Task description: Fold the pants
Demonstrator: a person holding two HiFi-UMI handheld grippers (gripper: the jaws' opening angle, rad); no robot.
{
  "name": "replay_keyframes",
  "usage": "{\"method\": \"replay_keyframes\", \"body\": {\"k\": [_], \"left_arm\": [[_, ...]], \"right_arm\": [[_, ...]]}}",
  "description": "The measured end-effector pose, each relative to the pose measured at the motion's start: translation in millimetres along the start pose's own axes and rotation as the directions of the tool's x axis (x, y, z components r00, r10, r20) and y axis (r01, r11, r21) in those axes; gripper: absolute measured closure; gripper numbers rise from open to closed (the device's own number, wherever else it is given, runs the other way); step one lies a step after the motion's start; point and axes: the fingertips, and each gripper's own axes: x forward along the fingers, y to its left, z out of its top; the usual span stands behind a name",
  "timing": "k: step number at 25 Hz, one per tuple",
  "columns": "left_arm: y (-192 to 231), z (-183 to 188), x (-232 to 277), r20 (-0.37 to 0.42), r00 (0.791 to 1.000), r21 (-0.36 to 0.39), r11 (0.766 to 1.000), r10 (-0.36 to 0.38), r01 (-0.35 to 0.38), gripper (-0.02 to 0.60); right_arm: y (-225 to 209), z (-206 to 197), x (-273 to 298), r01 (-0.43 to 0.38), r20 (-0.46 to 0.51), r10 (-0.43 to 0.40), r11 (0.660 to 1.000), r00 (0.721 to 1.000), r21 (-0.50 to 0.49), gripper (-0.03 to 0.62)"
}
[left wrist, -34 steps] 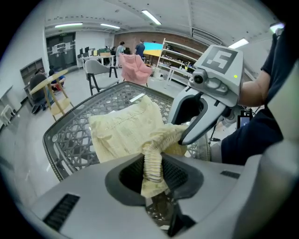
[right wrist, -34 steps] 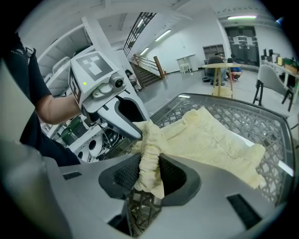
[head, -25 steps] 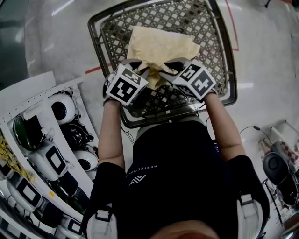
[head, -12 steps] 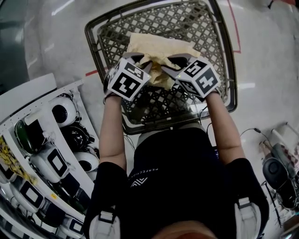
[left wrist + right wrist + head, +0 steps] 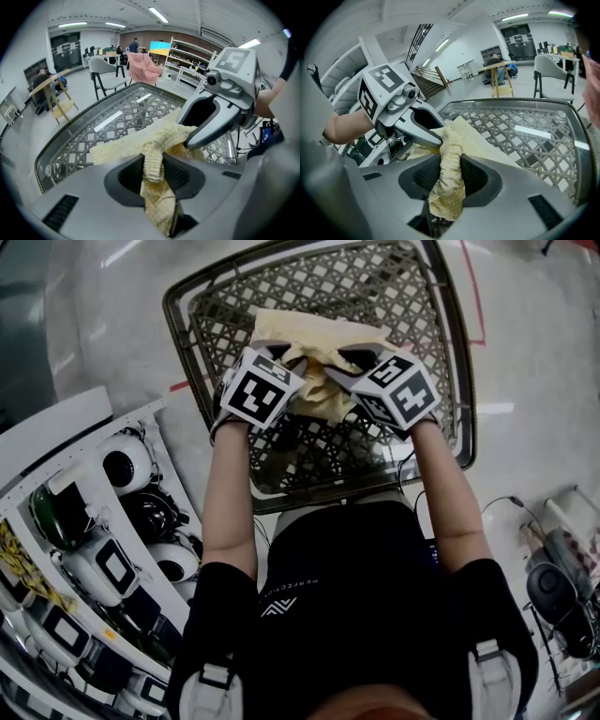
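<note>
Over the lattice table (image 5: 394, 287), yellow pants (image 5: 314, 332) lie half spread. Left gripper (image 5: 153, 169) clenched on the gathered elastic edge, cloth standing up between its pads. Right gripper (image 5: 450, 174) pinches a bunched fold just beside it, jaws nearly touching.

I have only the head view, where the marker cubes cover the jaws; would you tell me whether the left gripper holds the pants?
Observer: Yes, the left gripper is shut on the ribbed waistband of the pants.
Operator: And the right one?
Observer: The right gripper clamps a bunched fold of the same cloth.
Operator: Does any cloth hang behind the jaws?
Observer: Yes, a loose end trails back past each pair of pads.
</note>
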Motion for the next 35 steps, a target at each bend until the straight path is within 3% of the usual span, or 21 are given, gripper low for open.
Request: {"method": "replay_keyframes", "body": {"k": [9, 19, 29, 32, 35], "left_arm": [[6, -5, 18, 0.002, 1.0, 0.003, 1.0, -0.005, 0.005, 0.467], [16, -1, 16, 0.059, 0.998, -0.002, 0.999, 0.032, -0.032, 0.387], [29, 11, -5, 0.141, 0.983, -0.025, 0.993, 0.117, -0.114, 0.39], [35, 16, -16, 0.172, 0.974, -0.051, 0.989, 0.145, -0.138, 0.417], [35, 17, -22, 0.178, 0.973, -0.057, 0.988, 0.149, -0.141, 0.442]], "right_arm": [[-13, -10, 14, 0.006, -0.028, -0.006, 1.0, 1.0, 0.006, 0.457], [-18, -7, 16, 0.03, 0.011, -0.031, 0.999, 0.999, 0.031, 0.439], [-32, 15, -4, 0.11, 0.104, -0.114, 0.993, 0.988, 0.046, 0.416], [-39, 19, -15, 0.145, 0.136, -0.153, 0.987, 0.979, 0.071, 0.418], [-38, 21, -23, 0.164, 0.158, -0.172, 0.984, 0.972, 0.065, 0.458]]}}
